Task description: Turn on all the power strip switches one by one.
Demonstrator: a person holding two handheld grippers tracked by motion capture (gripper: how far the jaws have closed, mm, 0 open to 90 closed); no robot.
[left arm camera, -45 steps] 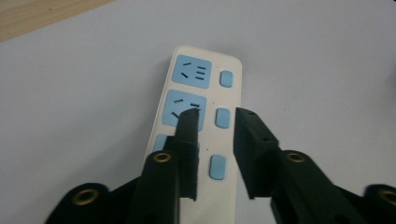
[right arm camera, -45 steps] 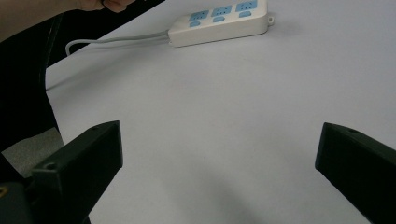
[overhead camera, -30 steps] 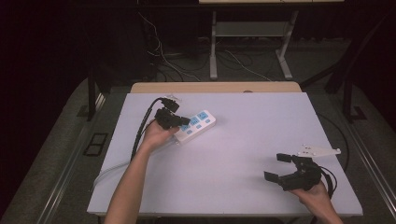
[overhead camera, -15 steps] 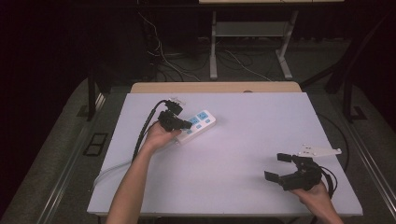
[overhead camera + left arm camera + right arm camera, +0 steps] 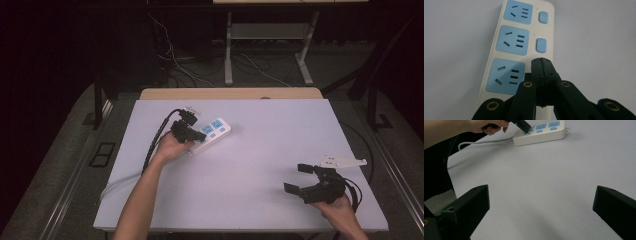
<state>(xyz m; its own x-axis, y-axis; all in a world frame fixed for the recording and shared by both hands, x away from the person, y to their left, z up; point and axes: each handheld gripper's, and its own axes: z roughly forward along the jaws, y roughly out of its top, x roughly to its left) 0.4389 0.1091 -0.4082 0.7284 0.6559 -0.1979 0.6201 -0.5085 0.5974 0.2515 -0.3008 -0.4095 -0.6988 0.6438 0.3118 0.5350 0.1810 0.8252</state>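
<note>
A white power strip [image 5: 214,131] with three blue sockets and blue switches lies on the white table [image 5: 260,165], left of the middle. My left gripper [image 5: 199,136] is shut, its joined tips resting on the strip. In the left gripper view the closed tips [image 5: 541,62] sit beside the nearest blue socket [image 5: 505,76], just below the middle switch [image 5: 541,45]. My right gripper [image 5: 299,178] stands open near the front right of the table, holding nothing. In the right gripper view the power strip [image 5: 541,132] lies far off, with the left hand [image 5: 486,126] over its end.
A grey cable [image 5: 117,181] runs from the strip to the table's left front edge. A white bracket-like piece [image 5: 342,161] lies just behind my right gripper. Cables and a metal stand's legs [image 5: 265,55] are on the floor beyond the table.
</note>
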